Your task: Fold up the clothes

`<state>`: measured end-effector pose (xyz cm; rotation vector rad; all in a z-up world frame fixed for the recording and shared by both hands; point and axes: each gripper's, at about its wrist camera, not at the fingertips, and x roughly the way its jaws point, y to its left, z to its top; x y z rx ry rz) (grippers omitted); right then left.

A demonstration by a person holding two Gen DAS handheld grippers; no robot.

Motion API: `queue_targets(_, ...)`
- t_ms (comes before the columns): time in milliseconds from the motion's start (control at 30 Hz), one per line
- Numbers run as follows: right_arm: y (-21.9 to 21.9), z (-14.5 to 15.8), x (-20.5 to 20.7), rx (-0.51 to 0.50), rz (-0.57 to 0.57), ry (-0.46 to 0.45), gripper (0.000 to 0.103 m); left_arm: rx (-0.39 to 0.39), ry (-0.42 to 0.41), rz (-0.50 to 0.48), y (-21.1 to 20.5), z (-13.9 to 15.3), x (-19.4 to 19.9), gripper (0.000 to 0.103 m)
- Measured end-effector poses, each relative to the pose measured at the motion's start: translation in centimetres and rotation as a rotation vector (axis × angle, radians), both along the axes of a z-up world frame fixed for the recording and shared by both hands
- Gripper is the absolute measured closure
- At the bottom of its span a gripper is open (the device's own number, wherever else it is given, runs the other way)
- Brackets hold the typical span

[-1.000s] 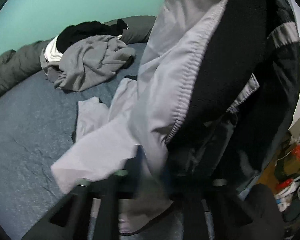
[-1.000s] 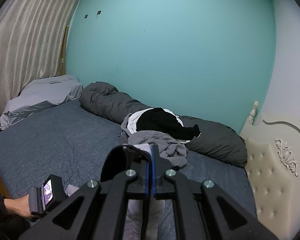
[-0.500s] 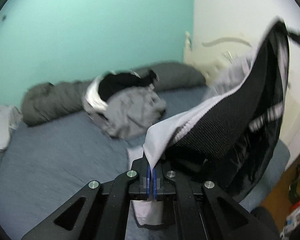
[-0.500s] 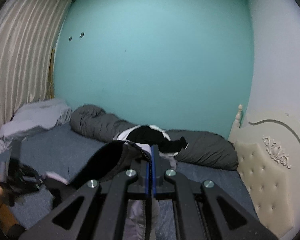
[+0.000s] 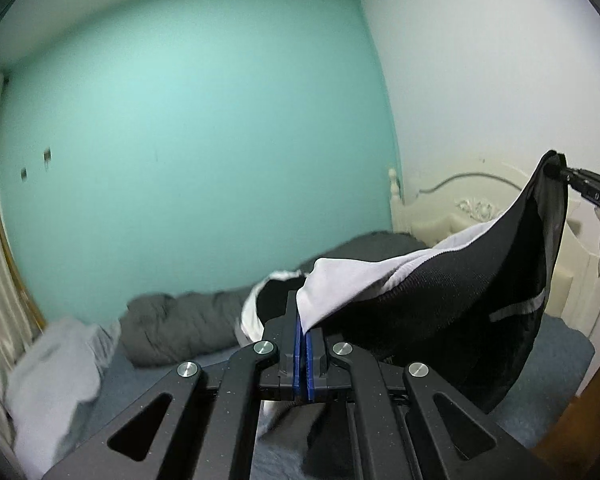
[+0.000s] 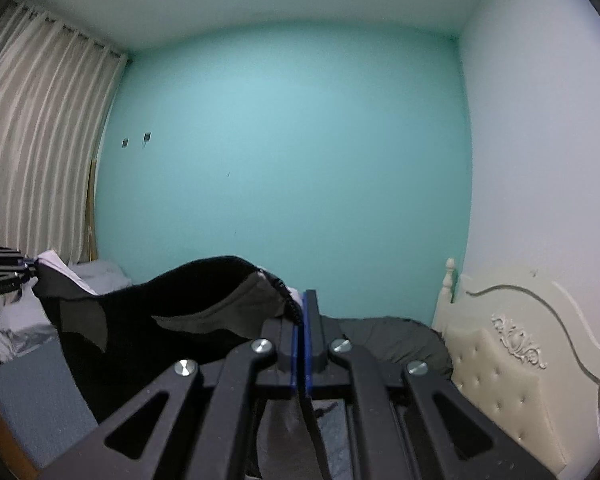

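Above the bed (image 5: 548, 408), left tool (image 5: 302, 336) and right tool (image 6: 300, 336) each clamped the stretched black-and-white garment (image 5: 440, 292).

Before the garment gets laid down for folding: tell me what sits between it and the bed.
Nothing visible does. The black and white garment hangs stretched between the left gripper and the right gripper, both shut on it. The blue mattress directly below looks bare; the clothes pile and grey duvet lie farther back by the wall.
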<state>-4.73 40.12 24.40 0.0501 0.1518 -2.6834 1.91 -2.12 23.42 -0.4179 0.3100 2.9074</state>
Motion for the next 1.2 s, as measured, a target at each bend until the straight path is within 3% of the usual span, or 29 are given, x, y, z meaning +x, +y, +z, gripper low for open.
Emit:
queue_targets(167,0.7,3.2,1.9,-0.008,-0.006,0.029,0.101,-0.019,0.05,0.017,0.2,5.0,2.4,0.102)
queue_targets(267,0.7,3.8,2.5,0.008,-0.006,0.025,0.101,-0.023,0.021,0.036,-0.1,4.8,1.8,0.102)
queue_targets(433,-0.2,2.2,1.2,0.055,-0.006,-0.026,0.101,0.005,-0.071,0.044,-1.5,1.1,-1.9,0.102)
queue_targets(700,-3.5,-5.3,-6.5,0.139,-0.036,-0.168,0.101,0.015,-0.208,0.051,-2.4,-7.6,-10.5,0.102)
queue_targets(1033,-8.8,-19.1,-20.5,0.239,-0.083,-0.368,0.101,0.053,-0.388,0.097,-3.1,-21.9,-25.2,0.102)
queue_targets(1200,-11.3,-26.1,-27.6,0.267,-0.102,-0.452,0.101,0.047,-0.449,0.121,-3.1,-26.8,-32.2,0.102)
